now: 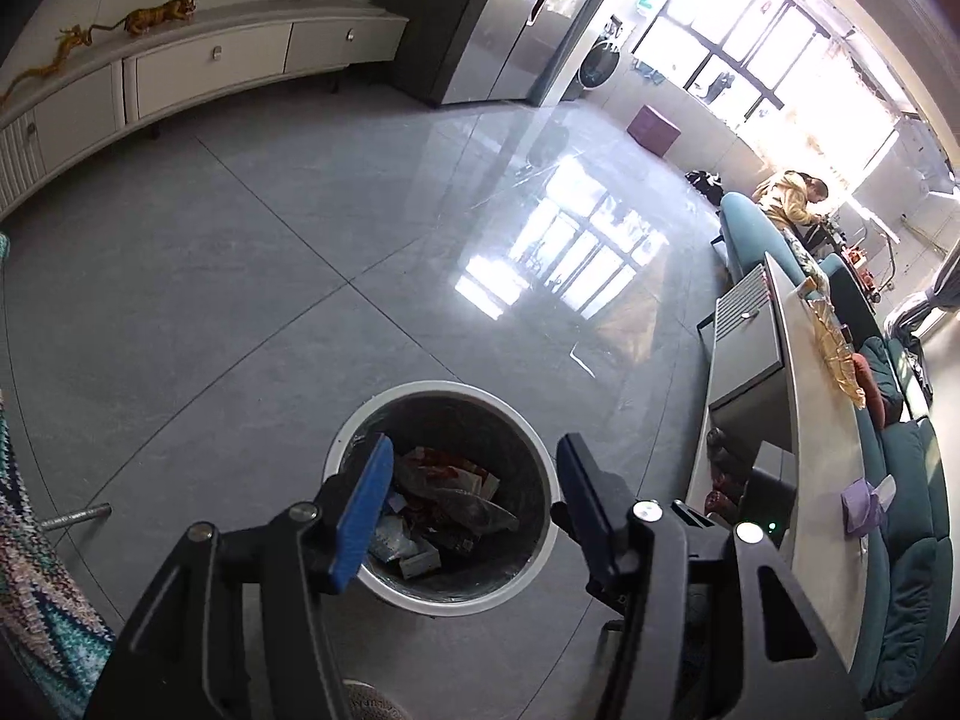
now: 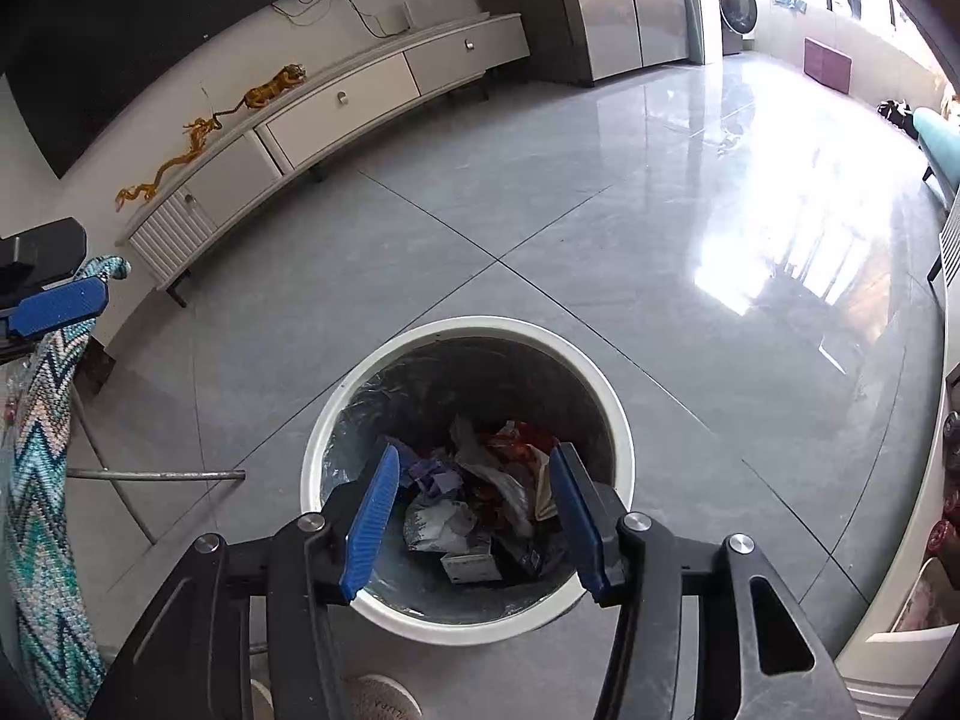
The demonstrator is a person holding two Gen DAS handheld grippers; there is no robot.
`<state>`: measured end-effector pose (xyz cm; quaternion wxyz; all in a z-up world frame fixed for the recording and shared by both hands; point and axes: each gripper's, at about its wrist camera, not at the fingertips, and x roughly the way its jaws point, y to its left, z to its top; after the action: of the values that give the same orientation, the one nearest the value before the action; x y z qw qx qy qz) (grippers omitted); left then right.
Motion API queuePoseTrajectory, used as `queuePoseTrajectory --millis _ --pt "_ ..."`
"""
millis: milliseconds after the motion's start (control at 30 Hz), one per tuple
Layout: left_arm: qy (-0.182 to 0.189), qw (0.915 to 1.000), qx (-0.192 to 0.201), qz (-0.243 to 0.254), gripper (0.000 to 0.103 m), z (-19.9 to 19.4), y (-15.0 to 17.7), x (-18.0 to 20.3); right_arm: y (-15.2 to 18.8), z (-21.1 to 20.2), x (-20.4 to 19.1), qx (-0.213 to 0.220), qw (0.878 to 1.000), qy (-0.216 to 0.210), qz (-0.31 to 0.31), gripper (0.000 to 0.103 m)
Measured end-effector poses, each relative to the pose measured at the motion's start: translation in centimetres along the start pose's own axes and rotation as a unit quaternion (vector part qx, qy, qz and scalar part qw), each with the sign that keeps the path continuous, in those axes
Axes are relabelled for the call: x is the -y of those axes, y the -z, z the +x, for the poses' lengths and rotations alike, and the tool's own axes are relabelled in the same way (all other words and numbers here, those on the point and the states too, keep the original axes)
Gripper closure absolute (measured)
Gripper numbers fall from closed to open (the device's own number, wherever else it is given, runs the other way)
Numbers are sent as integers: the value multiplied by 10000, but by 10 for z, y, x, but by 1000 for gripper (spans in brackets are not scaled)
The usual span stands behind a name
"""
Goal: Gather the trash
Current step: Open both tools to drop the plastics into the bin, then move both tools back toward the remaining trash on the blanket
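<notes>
White-rimmed trash bin (image 2: 468, 480) stands on the grey tile floor (image 2: 600, 228) at six o'clock, holding wrappers (image 2: 480, 498). Both right gripper (image 2: 474, 516) and left gripper (image 1: 474, 510) hover above, jaws wide, empty. Drop step looks done; next calls for finding more litter.

White-rimmed bin (image 2: 621, 438), blue gripper pads (image 2: 372, 525), teal zigzag blanket (image 2: 36, 480), grey floor tiles (image 2: 600, 240).

We saw a trash bin (image 2: 618, 420) standing on the floor (image 2: 600, 228), with crumpled trash (image 2: 480, 498) lying inside it. Both grippers hung above the bin's near side, the left gripper (image 1: 474, 510) and the right gripper (image 2: 474, 516) each with fingers spread apart. Behind the bin, a low cabinet (image 2: 336, 102) ran along the far wall. A worktop (image 1: 798, 408) stood to the bin's right, with a sofa (image 1: 906, 480) beyond it.
</notes>
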<state>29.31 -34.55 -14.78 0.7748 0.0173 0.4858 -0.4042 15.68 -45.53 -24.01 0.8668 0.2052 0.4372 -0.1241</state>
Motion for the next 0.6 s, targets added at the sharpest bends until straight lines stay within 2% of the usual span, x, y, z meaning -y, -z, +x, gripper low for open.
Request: queuePoseTrajectory --millis 300,433,600 --pt "70 9965 694 456 48 -88 11 27 -4 -83 -41 683 9970 -24 -360 45" --pt "107 9944 881 579 48 -121 26 35 1 -129 -60 1057 9932 -34 -497 39" --pt "61 9889 1345 629 47 -166 45 36 10 -174 -85 1396 9877 -68 -696 35"
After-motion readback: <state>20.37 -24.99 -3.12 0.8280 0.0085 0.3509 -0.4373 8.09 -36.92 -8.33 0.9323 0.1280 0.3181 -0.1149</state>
